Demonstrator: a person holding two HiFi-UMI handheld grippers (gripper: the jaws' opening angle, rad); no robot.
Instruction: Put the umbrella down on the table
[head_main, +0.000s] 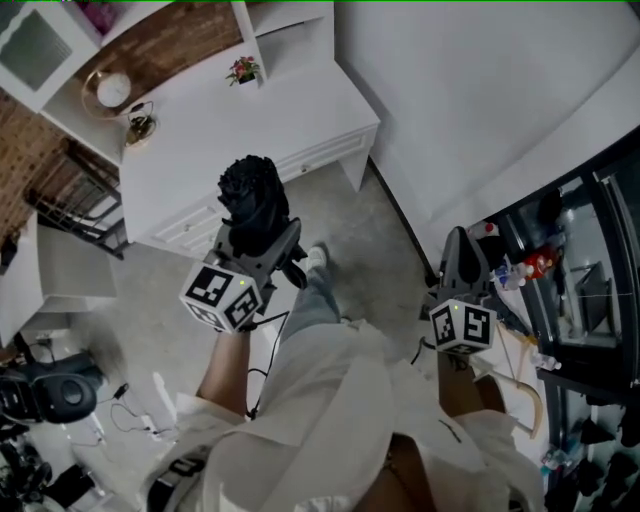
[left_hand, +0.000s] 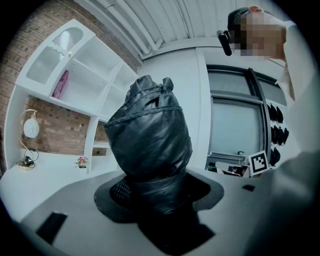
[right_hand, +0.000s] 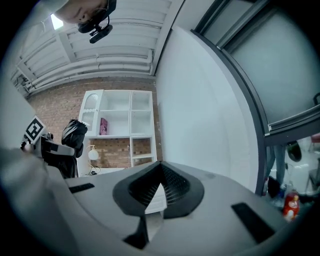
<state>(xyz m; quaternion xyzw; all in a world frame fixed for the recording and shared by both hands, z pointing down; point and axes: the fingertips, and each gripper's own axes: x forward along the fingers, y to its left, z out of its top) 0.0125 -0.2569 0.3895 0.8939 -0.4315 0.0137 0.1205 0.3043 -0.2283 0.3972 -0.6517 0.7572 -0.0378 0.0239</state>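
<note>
A folded black umbrella (head_main: 252, 195) in its sleeve stands up out of my left gripper (head_main: 262, 238), which is shut on its lower part. In the left gripper view the umbrella (left_hand: 150, 145) fills the middle, clamped between the jaws of the left gripper (left_hand: 159, 196). The white table (head_main: 230, 125) lies ahead of it, past a strip of grey floor. My right gripper (head_main: 461, 248) hangs at the right by the white wall, holding nothing. In its own view the right gripper (right_hand: 160, 176) has its jaws meeting at the tips. The umbrella (right_hand: 74, 133) shows at the left there.
On the table stand a small potted flower (head_main: 243, 70), a round white lamp (head_main: 112, 90) and a small dark ornament (head_main: 140, 125). A white shelf unit (left_hand: 75, 85) rises behind it. A dark chair (head_main: 70, 205) is at the left, a dark rack with bottles (head_main: 540, 265) at the right.
</note>
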